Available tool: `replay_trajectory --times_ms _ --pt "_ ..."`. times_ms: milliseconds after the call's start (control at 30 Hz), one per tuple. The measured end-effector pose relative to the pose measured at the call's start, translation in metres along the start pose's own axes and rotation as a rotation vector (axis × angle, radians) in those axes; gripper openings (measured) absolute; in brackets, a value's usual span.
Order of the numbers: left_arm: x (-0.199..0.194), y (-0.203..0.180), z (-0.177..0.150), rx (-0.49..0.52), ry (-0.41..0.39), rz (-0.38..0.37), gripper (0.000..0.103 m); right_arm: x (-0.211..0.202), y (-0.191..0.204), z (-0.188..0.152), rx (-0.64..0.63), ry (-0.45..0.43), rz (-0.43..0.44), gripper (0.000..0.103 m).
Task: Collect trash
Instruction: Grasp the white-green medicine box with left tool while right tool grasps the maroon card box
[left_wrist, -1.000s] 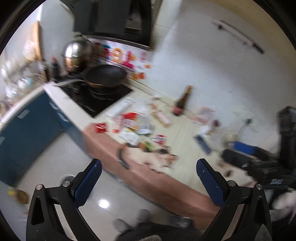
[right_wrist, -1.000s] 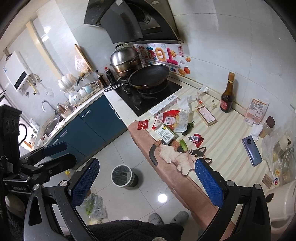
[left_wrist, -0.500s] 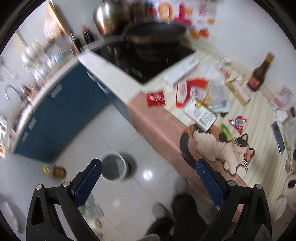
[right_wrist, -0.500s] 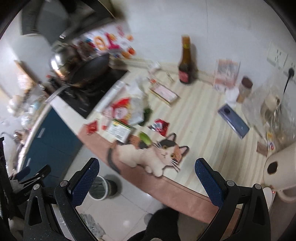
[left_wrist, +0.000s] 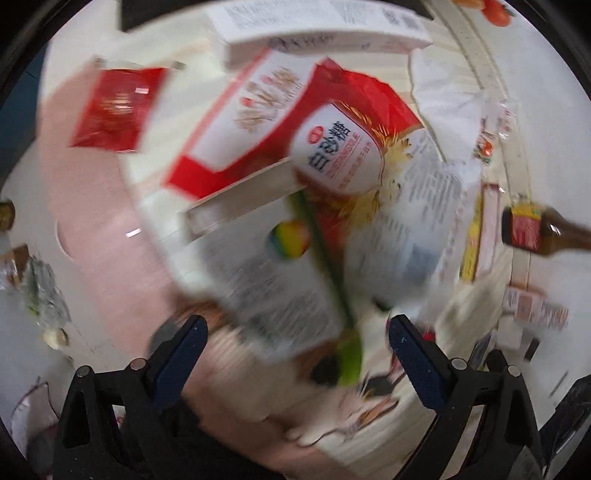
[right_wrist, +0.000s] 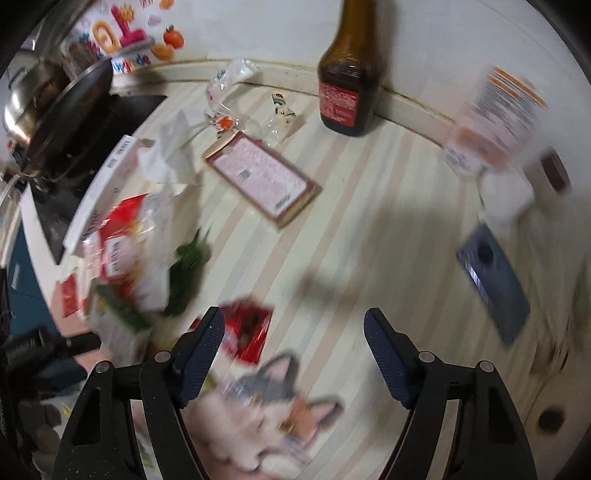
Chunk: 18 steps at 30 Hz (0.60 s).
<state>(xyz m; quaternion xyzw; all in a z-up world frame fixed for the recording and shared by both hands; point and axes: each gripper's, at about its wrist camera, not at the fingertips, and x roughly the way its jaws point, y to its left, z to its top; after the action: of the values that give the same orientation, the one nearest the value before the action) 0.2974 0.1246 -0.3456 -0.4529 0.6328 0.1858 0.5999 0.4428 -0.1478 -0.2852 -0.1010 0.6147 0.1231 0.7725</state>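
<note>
My left gripper (left_wrist: 295, 332) points steeply down, close over a heap of litter on the counter. Its jaws are closing with nothing pressed between the pads. Just ahead of it lies a white carton with a green stripe (left_wrist: 280, 280), then a red and white sugar bag (left_wrist: 332, 147) and a small red packet (left_wrist: 114, 110). My right gripper (right_wrist: 293, 328) hangs over the striped mat (right_wrist: 332, 229), its jaws also closing on nothing. A small red wrapper (right_wrist: 247, 328) lies on the mat beside its left finger (right_wrist: 207, 343). Both views are blurred.
A brown sauce bottle (right_wrist: 347, 88) stands by the wall, with a flat pink box (right_wrist: 262, 177), crumpled tissue (right_wrist: 170, 151) and green leaves (right_wrist: 188, 266) nearby. A phone (right_wrist: 495, 284) lies at the right. A pan (right_wrist: 62, 114) sits on the hob at the left. A cat picture (right_wrist: 266, 398) marks the mat's front.
Both grippers have dropped from a wide look at the kitchen to close above the litter on the counter, tipping downward. Both pairs of jaws stand narrower than before.
</note>
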Motion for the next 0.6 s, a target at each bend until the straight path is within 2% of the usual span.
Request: replay_trajectory --times_ms 67,100,167,267,467,567,600 --pt "0.015 -0.001 0.006 -0.043 0.045 -0.017 0.083 0.013 0.002 0.024 -0.057 0.018 -0.037 0.08" --pt "0.02 0.001 0.006 -0.068 0.064 -0.028 0.074 0.017 0.002 0.032 -0.081 0.02 -0.043 0.08" --pt "0.017 0.002 0.004 -0.089 0.035 -0.032 0.07 0.033 0.008 0.054 -0.147 0.041 -0.06 0.081" --pt "0.013 -0.001 -0.003 -0.053 0.006 -0.001 0.066 0.058 0.019 0.08 -0.238 0.072 -0.074 0.081" --pt "0.002 -0.021 -0.03 0.194 -0.137 0.261 0.065 0.099 0.046 0.107 -0.358 0.118 -0.066 0.081" --pt "-0.002 -0.024 -0.042 0.243 -0.161 0.3 0.065 0.113 0.052 0.11 -0.372 0.154 -0.063 0.081" --pt "-0.002 -0.024 -0.044 0.249 -0.162 0.303 0.065 0.114 0.053 0.11 -0.372 0.158 -0.063 0.078"
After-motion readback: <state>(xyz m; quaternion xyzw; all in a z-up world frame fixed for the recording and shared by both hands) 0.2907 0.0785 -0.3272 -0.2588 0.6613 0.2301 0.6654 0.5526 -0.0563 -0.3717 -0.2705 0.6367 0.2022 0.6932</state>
